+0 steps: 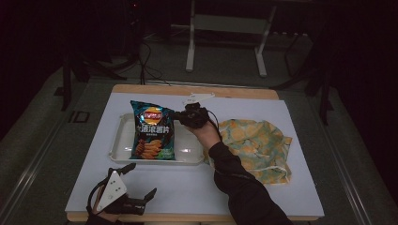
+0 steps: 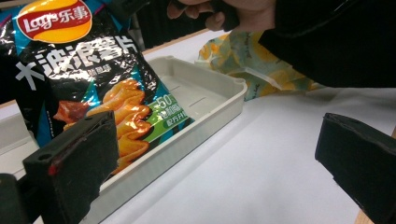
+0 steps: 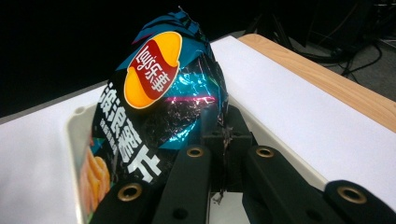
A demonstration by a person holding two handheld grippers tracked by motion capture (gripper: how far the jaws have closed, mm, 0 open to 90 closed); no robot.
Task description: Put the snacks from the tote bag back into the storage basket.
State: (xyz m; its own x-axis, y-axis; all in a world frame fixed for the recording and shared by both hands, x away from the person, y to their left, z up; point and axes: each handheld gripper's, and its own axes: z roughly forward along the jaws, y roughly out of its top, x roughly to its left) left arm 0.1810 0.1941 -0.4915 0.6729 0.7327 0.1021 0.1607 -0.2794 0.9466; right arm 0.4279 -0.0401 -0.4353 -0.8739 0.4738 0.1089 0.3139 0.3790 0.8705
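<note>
**Desk:** Two grippers at one table — what does each one have, nearest first?

**Photographer:** Nearest the camera, the left gripper (image 1: 136,180) rests low at the table's (image 1: 197,187) front edge, jaws spread wide with nothing between them. Seen along those jaws, bare white tabletop lies in the gap, and the tray (image 2: 219,100) sits just ahead of the left-hand jaw.

**Desk:** And beyond it?

**Photographer:** The right gripper (image 1: 180,117) is clamped shut on the edge of the crisp bag (image 1: 152,131). Its own view shows the foil (image 3: 159,102) crumpled and pinched right at the jaw tips. The bag hangs down from that grip, its lower end in the white tray (image 1: 123,140).

**Desk:** How far along is the job?

**Photographer:** By my reading, near the end of setting the bag in the tray. The bottom appears to touch the tray floor, though I cannot tell how much weight rests there. What is left: lay it flat, let go, and draw the gripper away.

**Desk:** The arm's pose?

**Photographer:** The right forearm (image 1: 234,178), in a dark sleeve, reaches forward and inward from the bottom of the frame, wrist bent so the gripper points sideways at the bag's top corner. The left hand sits idle.

**Desk:** Anything past the right gripper?

**Photographer:** Beside that arm, on the side away from the tray, a yellow patterned cloth (image 1: 256,145) lies rumpled on the table, untouched.
</note>
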